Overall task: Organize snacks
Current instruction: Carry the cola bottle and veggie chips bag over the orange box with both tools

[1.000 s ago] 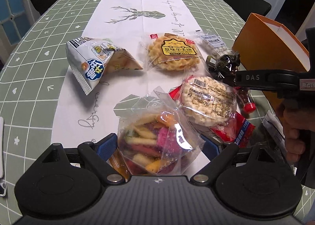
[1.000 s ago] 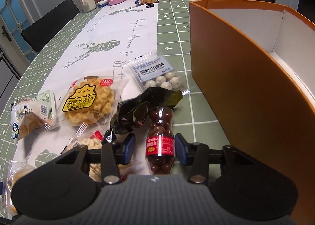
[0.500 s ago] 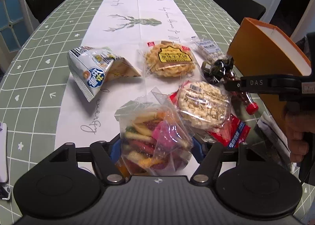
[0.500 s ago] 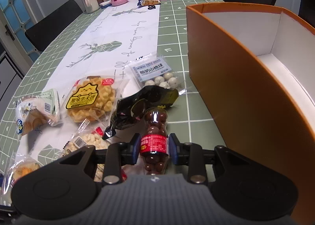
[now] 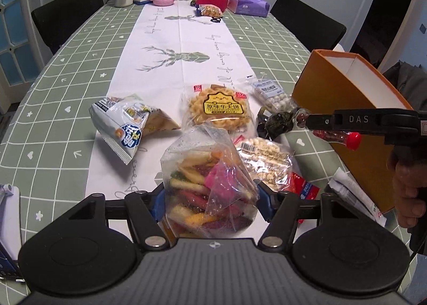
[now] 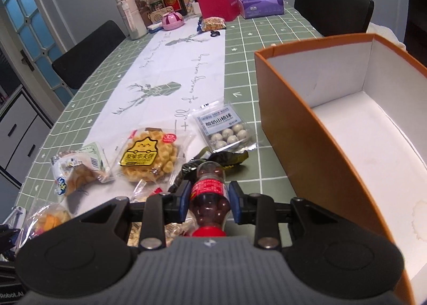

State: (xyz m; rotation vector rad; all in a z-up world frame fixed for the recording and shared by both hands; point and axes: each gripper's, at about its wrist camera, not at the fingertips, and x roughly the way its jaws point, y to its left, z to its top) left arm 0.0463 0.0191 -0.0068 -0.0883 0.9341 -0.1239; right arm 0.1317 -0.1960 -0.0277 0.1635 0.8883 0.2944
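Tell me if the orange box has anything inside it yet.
Empty, as far as visible: the orange box shows only its bare white floor; its nearest corner is hidden.

Bag of mixed crisps (image 5: 210, 192) between left gripper (image 5: 210, 203) pads. Bottle (image 6: 209, 198) between right gripper (image 6: 210, 202) pads. Box (image 6: 333, 128) right of right gripper. Waffle pack (image 6: 149, 158) ahead-left; ball pack (image 6: 226, 128) beyond bottle.
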